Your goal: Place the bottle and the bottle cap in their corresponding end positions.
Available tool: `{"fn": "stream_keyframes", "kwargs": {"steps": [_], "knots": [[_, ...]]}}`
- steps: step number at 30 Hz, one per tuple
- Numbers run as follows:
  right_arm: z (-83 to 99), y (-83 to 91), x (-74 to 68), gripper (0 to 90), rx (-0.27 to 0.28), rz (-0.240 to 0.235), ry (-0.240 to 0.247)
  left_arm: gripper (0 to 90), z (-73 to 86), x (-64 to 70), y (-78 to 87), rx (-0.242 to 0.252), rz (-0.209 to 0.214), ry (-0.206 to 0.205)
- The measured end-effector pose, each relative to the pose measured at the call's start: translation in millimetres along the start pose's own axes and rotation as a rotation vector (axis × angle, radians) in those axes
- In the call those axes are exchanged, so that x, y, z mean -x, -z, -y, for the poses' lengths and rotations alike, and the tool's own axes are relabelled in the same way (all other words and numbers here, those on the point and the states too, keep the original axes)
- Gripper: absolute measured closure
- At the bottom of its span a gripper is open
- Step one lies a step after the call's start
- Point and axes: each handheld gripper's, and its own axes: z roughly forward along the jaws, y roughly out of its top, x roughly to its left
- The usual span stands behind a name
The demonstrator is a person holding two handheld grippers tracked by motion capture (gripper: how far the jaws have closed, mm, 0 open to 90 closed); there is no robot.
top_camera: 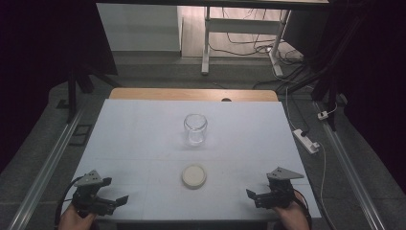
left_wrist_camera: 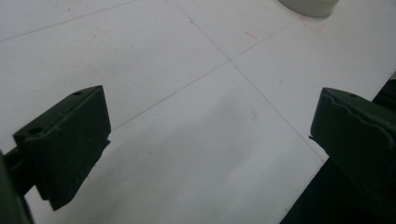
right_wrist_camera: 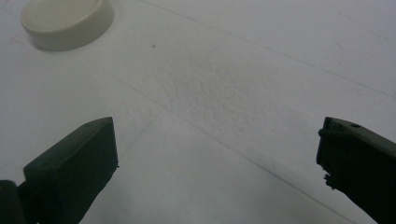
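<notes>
Nothing is yet handled, it seems: the left gripper (top_camera: 116,201) and right gripper (top_camera: 253,195) are held with jaws apart and empty at the near table (top_camera: 143,139) edge, the lid (top_camera: 194,176) between them, the jar (top_camera: 195,129) farther beyond, uncapped.

The white table (top_camera: 143,139) is dimly, evenly lit amid dark surroundings; close views are rendered soft and grainy.

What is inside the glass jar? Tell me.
The glass jar looks empty; the white table shows through its clear wall. Its lid lies apart, nearer the person. The jar's very bottom is too small to check.
</notes>
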Motion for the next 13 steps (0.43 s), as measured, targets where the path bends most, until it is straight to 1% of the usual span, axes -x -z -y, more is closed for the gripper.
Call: {"fn": "stream_keyframes", "kwargs": {"steps": [2,5,7,9,13], "knots": [[2.6,3.2,1.4,0.0,0.0,0.007,-0.013,0.0,2.3,-0.8,2.9,0.001,-0.01,0.008],[5.3,9.3,2.4,0.0,0.005,0.021,-0.02,0.0,6.0,-2.3,7.4,0.006,-0.021,0.029],[6.7,12.5,2.5,0.0,0.007,0.027,-0.024,0.0,7.8,-2.9,9.1,-0.005,-0.035,0.04],[7.9,14.5,2.4,0.0,0.003,0.032,-0.026,0.0,8.6,-3.1,9.8,-0.015,-0.046,0.043],[9.4,16.3,3.4,0.0,0.002,0.035,-0.033,0.0,7.3,-2.3,7.7,-0.031,-0.051,0.04]]}}
